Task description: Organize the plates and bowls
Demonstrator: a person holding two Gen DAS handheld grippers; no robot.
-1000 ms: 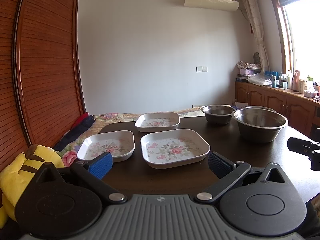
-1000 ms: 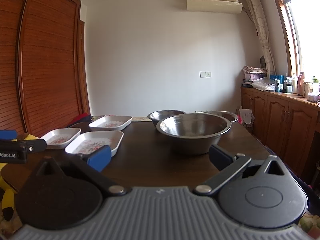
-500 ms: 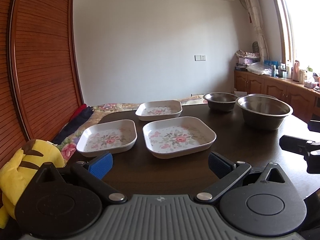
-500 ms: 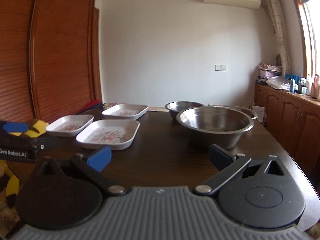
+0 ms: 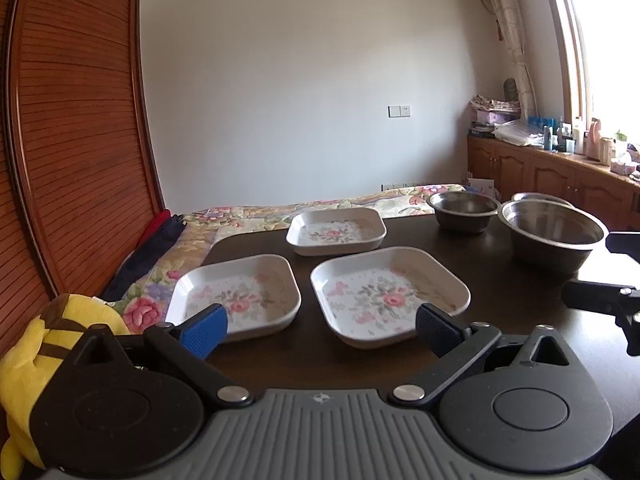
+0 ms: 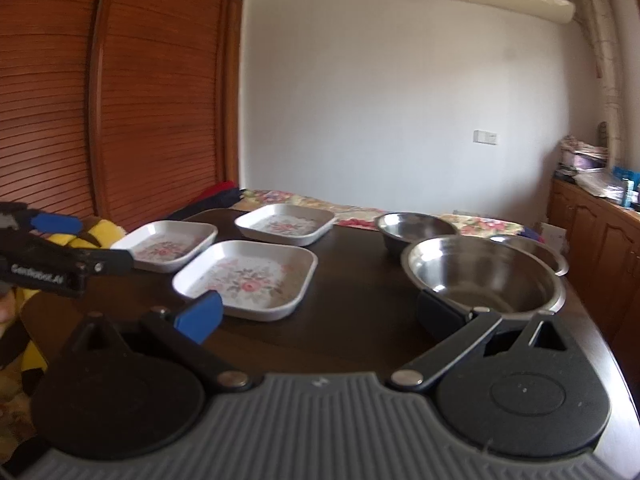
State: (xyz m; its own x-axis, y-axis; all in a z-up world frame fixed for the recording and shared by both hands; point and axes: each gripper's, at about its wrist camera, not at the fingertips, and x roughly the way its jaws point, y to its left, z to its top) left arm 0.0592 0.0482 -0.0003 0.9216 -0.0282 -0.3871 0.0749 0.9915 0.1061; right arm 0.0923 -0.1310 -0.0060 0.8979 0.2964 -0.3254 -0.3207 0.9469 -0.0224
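Note:
Three white square floral plates lie on the dark table (image 5: pixel 360 364): the near right plate (image 5: pixel 390 296), the near left plate (image 5: pixel 236 294) and the far plate (image 5: pixel 336 231). Steel bowls stand to the right: a large bowl (image 5: pixel 552 236), a small bowl (image 5: pixel 464 210), and a third bowl (image 6: pixel 532 252) behind the large one. My left gripper (image 5: pixel 320 326) is open, just short of the near plates and above the table. My right gripper (image 6: pixel 320 314) is open, its right finger in front of the large bowl (image 6: pixel 484 276). Neither holds anything.
A yellow plush toy (image 5: pixel 28 364) sits at the table's left edge. A floral bedspread (image 5: pixel 248 220) and dark clothes lie beyond the table. A slatted wooden wardrobe (image 5: pixel 68 140) stands on the left, wooden cabinets (image 5: pixel 560 176) with clutter on the right.
Both grippers have moved forward and tilted down toward the table, so plates and bowls sit lower and nearer. The right view has swung left toward the plates. Both grippers stay open.

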